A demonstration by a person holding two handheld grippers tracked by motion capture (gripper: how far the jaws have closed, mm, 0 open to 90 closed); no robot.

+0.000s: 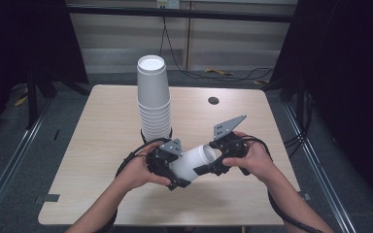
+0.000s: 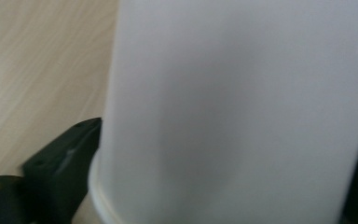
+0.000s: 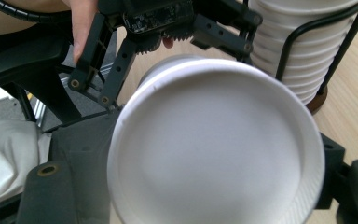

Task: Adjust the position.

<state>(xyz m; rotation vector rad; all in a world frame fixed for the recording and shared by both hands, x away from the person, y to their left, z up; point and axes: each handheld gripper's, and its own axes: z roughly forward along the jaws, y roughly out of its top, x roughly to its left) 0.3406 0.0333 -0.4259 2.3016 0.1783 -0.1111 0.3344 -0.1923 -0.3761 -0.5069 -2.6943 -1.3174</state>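
Blocking both claw views: white cup | left claw grip unclear

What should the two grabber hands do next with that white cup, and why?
Probably pull gently apart. The white cup lies sideways between the left gripper and the right gripper, and it looks like nested cups. The tall stack stands behind, so one cup could go back there.

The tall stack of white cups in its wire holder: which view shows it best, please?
The high view: the stack of cups stands whole on the table. The right gripper view catches its lower cups and wire holder.
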